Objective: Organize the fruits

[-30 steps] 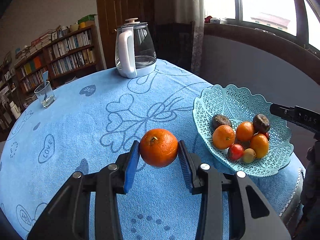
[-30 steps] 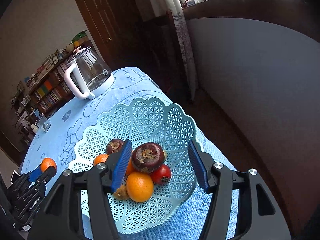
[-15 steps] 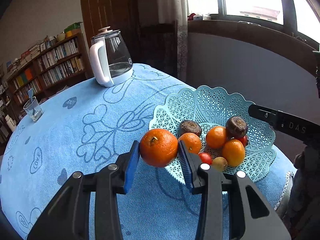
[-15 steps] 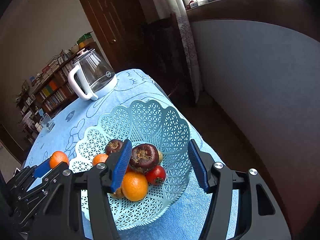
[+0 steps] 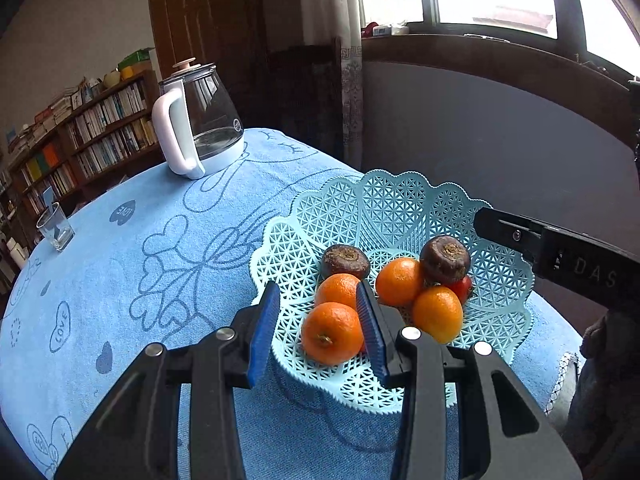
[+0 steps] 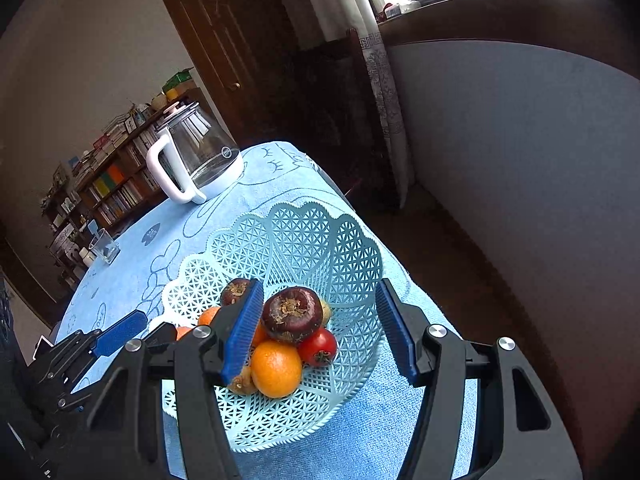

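— Item one, left gripper [image 5: 318, 330]?
— Spread over the basket [image 5: 400, 188]; the orange [image 5: 332, 333] lies loose inside between its fingers, apparently set down.
— Item two, right gripper [image 6: 320, 336]?
— Spread, empty, hovering above the fruit pile.

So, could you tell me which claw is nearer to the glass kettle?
Left. The left claw sits open over the basket's kettle-side edge, while the right claw, open, hovers over its far side, farther from the glass kettle.
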### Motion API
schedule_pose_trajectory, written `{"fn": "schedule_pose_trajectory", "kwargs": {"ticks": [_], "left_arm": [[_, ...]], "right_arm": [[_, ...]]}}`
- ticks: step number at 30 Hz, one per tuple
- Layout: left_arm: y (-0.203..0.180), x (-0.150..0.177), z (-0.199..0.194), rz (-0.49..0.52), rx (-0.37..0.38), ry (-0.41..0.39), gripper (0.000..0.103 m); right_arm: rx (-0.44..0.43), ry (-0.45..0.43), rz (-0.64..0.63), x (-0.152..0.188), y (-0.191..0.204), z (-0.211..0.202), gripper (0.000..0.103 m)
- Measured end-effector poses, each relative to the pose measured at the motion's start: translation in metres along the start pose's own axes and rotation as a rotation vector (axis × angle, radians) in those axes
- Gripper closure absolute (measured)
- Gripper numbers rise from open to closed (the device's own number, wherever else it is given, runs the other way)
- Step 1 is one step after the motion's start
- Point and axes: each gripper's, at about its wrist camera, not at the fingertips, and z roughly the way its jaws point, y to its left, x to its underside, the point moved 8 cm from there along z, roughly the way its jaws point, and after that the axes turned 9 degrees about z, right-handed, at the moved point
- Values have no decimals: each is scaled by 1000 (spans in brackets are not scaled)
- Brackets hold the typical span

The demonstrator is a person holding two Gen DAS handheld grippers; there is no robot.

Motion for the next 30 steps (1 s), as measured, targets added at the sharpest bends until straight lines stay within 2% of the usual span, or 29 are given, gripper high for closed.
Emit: {"fn": "schedule_pose_trajectory", "kwargs": {"ticks": [9,15,17,18,20,22,27,30], "left_arm": [[-1,4,-1,-8,-10,10,61],[1,3,-7,-12,-22,1,54],[2,3,-8,-17,-28,-2,40],[3,3,-10,-18,-34,-5,36],[4,3,-12,-20,-38,-5,28],[4,4,-13,-23,-41,-2,22],[6,7,-17,-31,-57,0,20],[8,7,-21,-38,-72,-2,14]], "right_arm": [[-13,-14,-1,-2,3,-7,43],[-18,-15,-3,-1,5,-9,42],[-20,-17,-3,-1,7,-10,42],[-21,-19,-3,-1,7,-11,42],[-22,-29,0,-2,7,-14,34],[-24,-35,2,-3,7,-17,32],[-31,-41,2,-4,9,-21,32],[-35,-42,0,-4,10,-23,29]]}}
